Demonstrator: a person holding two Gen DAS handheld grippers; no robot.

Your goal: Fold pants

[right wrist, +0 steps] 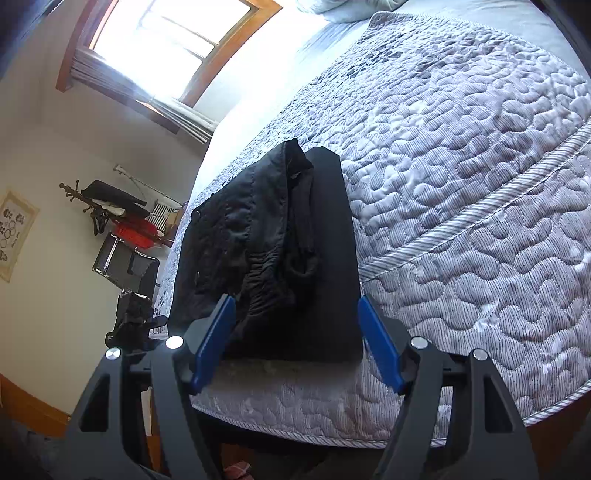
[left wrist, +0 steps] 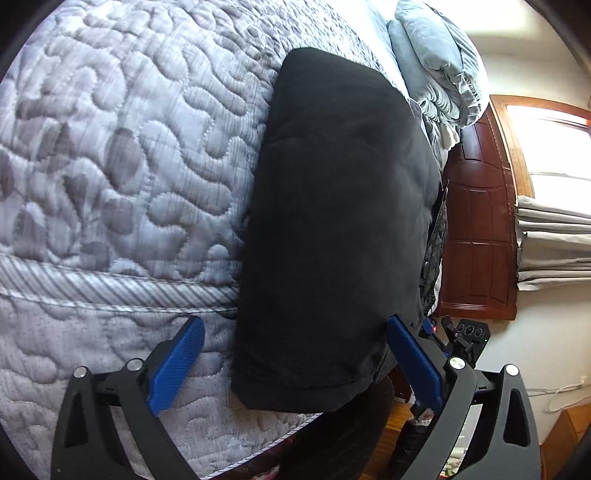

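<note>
The black pants (left wrist: 340, 229) lie folded into a long rectangle on the quilted bed (left wrist: 110, 166), near its edge. My left gripper (left wrist: 295, 332) is open, its blue fingers on either side of the near end of the pants, holding nothing. In the right wrist view the pants (right wrist: 273, 251) show a rumpled waistband side on top. My right gripper (right wrist: 295, 317) is open, its fingers standing on either side of the near end of the pants, holding nothing.
The grey quilted bedspread (right wrist: 461, 184) covers the bed. Blue pillows (left wrist: 436, 66) are piled at the head by a wooden headboard (left wrist: 476, 229). A window (right wrist: 166, 33), a coat rack (right wrist: 110, 206) and a chair (right wrist: 125, 266) stand beside the bed.
</note>
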